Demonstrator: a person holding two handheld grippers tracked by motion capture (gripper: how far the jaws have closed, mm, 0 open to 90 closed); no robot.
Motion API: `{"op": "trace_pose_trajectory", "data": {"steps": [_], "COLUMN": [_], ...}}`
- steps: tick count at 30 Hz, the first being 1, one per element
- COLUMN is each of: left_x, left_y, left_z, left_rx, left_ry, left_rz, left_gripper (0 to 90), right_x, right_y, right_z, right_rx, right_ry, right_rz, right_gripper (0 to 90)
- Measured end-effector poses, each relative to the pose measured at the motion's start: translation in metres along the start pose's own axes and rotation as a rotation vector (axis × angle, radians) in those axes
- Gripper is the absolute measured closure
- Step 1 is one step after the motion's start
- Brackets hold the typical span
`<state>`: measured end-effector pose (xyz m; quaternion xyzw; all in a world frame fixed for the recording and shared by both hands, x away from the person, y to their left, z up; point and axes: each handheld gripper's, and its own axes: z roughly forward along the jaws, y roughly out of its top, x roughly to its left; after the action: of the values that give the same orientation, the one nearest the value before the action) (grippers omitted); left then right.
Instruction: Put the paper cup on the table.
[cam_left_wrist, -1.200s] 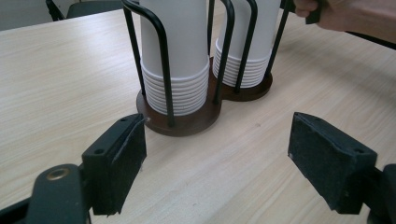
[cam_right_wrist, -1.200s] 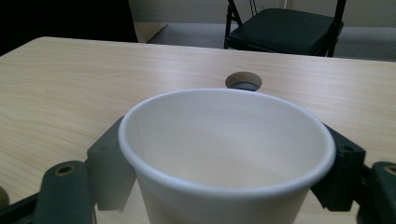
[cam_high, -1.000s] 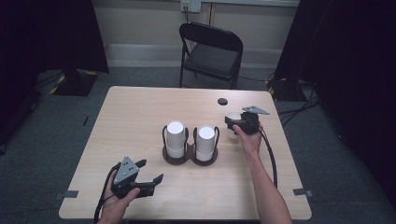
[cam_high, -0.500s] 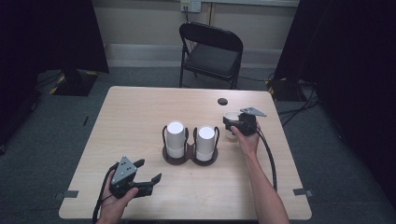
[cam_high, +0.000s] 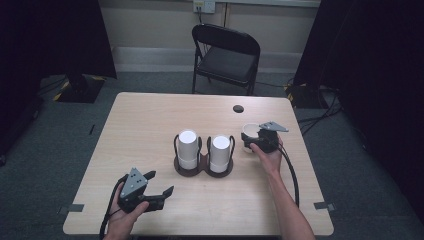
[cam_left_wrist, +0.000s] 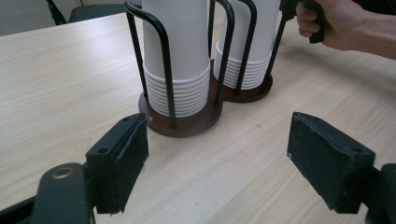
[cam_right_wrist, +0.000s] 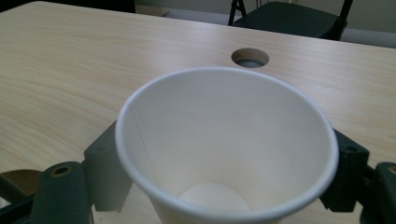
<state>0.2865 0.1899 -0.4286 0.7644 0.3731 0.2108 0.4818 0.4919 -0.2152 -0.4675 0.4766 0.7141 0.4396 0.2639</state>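
Observation:
My right gripper (cam_high: 251, 138) is shut on a white paper cup (cam_high: 248, 130) at the table's right side, just right of the cup holder. In the right gripper view the upright, empty cup (cam_right_wrist: 224, 140) sits between both pads of the gripper (cam_right_wrist: 224, 189). Two tall stacks of white cups (cam_high: 188, 149) (cam_high: 220, 152) stand in a dark wire holder (cam_high: 202, 170) at mid-table. My left gripper (cam_high: 160, 183) rests open near the front left edge. In the left gripper view its jaws (cam_left_wrist: 219, 149) stand wide apart with nothing between them, facing the stacks (cam_left_wrist: 176, 56) (cam_left_wrist: 254, 42).
A round cable hole (cam_high: 238, 108) lies in the table (cam_high: 140, 125) behind the held cup, also seen in the right gripper view (cam_right_wrist: 250, 57). A black folding chair (cam_high: 225, 55) stands beyond the far edge. The right hand (cam_left_wrist: 336, 25) appears past the holder.
The right gripper with the cup has shifted slightly toward the near side. The left gripper has kept still.

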Motion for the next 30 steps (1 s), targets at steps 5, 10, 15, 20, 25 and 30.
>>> {"op": "trace_pose_trajectory", "data": {"steps": [5, 10, 15, 20, 25, 30], "left_x": [0.000, 0.002, 0.003, 0.004, 0.004, 0.004], "left_y": [0.000, 0.000, 0.000, 0.000, 0.000, 0.000], "left_z": [0.001, 0.000, -0.001, -0.001, -0.001, 0.000], "left_rx": [-0.002, -0.001, -0.007, -0.007, -0.010, -0.008], "left_ry": [-0.001, 0.002, 0.004, 0.005, 0.007, 0.008], "left_rz": [-0.001, -0.002, -0.010, -0.012, -0.013, -0.011], "left_gripper": [20.5, 20.5, 20.4, 20.2, 20.1, 20.1], "right_x": [-0.001, 0.001, 0.000, 0.000, -0.004, -0.006], "right_y": [-0.003, -0.005, -0.009, -0.011, -0.018, -0.023], "right_z": [-0.002, 0.003, 0.005, 0.001, -0.005, -0.014], "right_rx": [0.013, 0.037, 0.058, 0.064, 0.083, 0.100], "right_ry": [0.002, 0.021, 0.022, 0.031, 0.028, 0.031], "right_rz": [0.000, 0.000, 0.020, 0.030, 0.045, 0.030], "right_gripper": [20.8, 17.2, 15.1, 14.3, 14.1, 14.1]}}
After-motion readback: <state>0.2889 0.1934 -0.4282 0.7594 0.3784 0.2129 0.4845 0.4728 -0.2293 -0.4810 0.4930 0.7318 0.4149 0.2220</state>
